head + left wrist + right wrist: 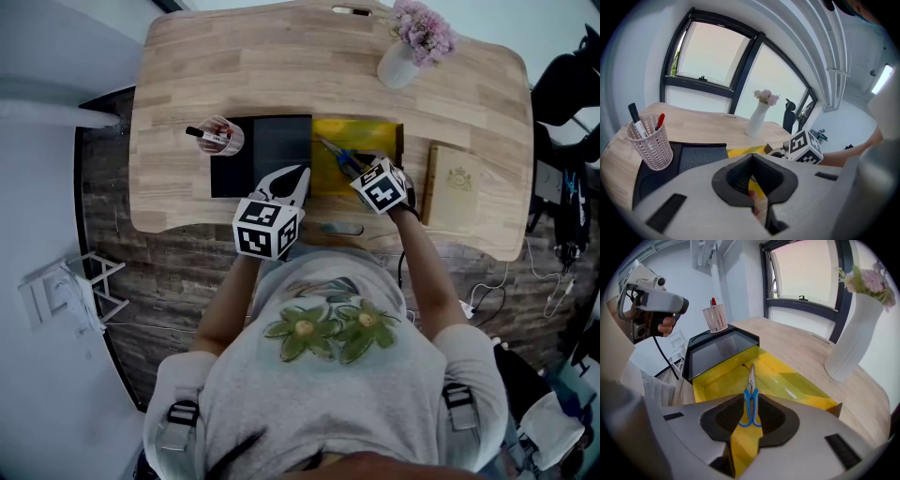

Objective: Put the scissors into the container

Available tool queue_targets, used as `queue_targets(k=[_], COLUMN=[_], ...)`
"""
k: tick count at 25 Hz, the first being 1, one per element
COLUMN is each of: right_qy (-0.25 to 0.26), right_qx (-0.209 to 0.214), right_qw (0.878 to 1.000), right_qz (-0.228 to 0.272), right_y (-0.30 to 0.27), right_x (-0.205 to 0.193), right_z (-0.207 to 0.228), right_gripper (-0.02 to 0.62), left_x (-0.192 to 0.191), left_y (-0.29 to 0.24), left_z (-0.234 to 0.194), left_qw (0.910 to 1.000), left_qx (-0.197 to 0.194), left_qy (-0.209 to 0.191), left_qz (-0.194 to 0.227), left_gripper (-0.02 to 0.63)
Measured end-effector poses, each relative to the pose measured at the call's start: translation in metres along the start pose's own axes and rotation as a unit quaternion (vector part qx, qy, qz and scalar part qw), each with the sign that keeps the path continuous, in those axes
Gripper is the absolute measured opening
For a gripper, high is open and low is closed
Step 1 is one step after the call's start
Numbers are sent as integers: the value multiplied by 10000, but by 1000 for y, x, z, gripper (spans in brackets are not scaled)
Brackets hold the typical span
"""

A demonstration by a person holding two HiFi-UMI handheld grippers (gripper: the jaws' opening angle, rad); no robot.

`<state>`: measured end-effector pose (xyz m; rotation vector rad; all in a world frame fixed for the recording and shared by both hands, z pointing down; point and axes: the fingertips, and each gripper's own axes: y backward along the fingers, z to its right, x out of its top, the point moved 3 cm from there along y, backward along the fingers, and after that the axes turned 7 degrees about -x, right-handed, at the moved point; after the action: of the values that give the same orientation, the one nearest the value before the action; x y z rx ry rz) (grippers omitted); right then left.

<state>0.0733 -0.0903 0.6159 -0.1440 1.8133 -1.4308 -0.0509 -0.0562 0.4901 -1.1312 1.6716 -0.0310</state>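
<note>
The blue-handled scissors (339, 157) lie flat on the floor of the yellow container (375, 136), blades pointing to its far left. My right gripper (362, 169) hovers over the handle end. In the right gripper view the scissors (751, 376) show through the gap of the open right gripper (751, 398), and the pads stand clear of the handles. My left gripper (302, 172) hangs over the near edge of the black tray (267, 145). In its own view the left gripper (751, 157) has its tips together and holds nothing.
A white mesh pen cup (217, 136) stands at the tray's left. A white vase of pink flowers (403, 61) is at the back right. A light wooden box (457, 183) lies right of the container. The table's near edge (337, 230) runs just below both grippers.
</note>
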Motion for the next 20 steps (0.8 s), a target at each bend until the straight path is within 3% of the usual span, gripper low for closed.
queue_targets(k=[12,20], right_qy=[-511,-702], right_qx=[-396,-384], right_qw=[9892,9833], right_qz=[1314,1633], right_y=[62,85], right_x=[32,37], right_z=[0,-11], right_gripper=[11,6], left_x=[4,7], left_y=[7,9], left_z=[4,7], left_qw=[9999,9998], left_qx=[-25,-89], left_qy=[-81,-103], left_qz=[84,140], left_gripper=[6,6])
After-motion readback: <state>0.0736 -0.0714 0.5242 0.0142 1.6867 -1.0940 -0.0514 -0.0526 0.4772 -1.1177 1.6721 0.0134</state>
